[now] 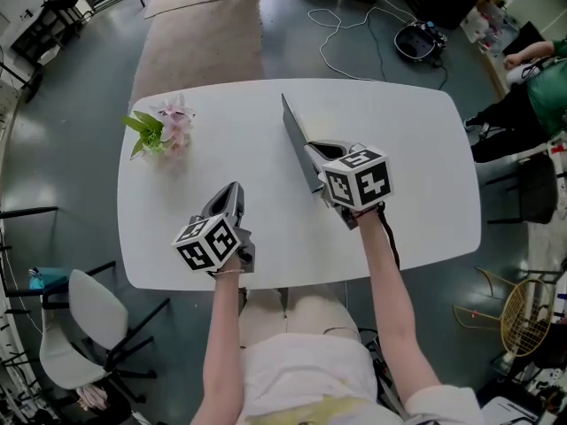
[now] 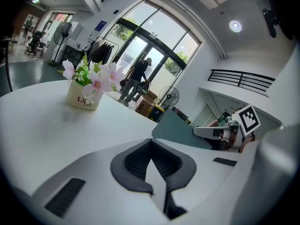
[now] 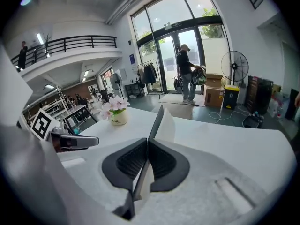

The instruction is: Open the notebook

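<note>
The notebook [image 1: 295, 140] has a dark grey-green cover, and it stands lifted on edge over the middle of the white table [image 1: 416, 166]. My right gripper [image 1: 314, 155] is shut on the near end of that cover. In the right gripper view the cover [image 3: 157, 121] runs straight between the pads [image 3: 161, 165], with a white page [image 3: 166, 125] beside it. My left gripper [image 1: 235, 189] hovers above the table's front left, jaws shut with nothing between them [image 2: 151, 165]. In the left gripper view the raised cover [image 2: 180, 130] stands ahead to the right, apart from this gripper.
A small pot of pink flowers [image 1: 164, 129] stands at the table's far left. A white chair [image 1: 80, 326] sits by the front left corner. Cables [image 1: 354, 34] and a rug [image 1: 199, 42] lie on the floor beyond. A seated person [image 1: 532, 96] is at the far right.
</note>
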A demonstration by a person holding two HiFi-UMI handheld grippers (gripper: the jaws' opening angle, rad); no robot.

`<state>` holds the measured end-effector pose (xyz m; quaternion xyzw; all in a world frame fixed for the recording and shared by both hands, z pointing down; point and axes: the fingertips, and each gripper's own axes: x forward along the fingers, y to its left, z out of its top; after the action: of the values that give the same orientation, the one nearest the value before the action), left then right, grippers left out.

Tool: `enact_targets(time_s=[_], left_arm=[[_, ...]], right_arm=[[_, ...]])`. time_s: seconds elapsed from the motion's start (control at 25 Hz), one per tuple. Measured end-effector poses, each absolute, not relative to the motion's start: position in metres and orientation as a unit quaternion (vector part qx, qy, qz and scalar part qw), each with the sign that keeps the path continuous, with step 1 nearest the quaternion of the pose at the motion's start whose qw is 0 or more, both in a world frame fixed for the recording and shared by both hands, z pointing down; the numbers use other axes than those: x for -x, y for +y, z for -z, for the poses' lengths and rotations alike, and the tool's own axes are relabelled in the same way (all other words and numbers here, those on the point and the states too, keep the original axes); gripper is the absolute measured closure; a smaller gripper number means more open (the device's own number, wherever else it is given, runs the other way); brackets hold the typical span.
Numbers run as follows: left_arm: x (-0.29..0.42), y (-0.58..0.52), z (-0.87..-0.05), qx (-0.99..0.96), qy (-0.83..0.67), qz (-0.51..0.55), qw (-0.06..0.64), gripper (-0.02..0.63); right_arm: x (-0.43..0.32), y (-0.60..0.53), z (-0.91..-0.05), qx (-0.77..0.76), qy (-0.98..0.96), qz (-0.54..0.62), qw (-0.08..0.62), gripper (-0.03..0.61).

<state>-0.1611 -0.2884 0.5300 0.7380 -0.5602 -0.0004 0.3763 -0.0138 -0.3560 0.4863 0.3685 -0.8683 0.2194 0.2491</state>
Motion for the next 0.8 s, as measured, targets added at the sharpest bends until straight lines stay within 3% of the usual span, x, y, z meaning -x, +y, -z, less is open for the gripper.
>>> enact_targets(time_s=[0.8], left_arm=[[0.222, -0.269, -0.531, -0.738, -0.562, 0.006, 0.374, 0.615]], right_arm=[[0.104, -0.324, -0.531, -0.408, -0.840, -0.161, 0.318, 0.561]])
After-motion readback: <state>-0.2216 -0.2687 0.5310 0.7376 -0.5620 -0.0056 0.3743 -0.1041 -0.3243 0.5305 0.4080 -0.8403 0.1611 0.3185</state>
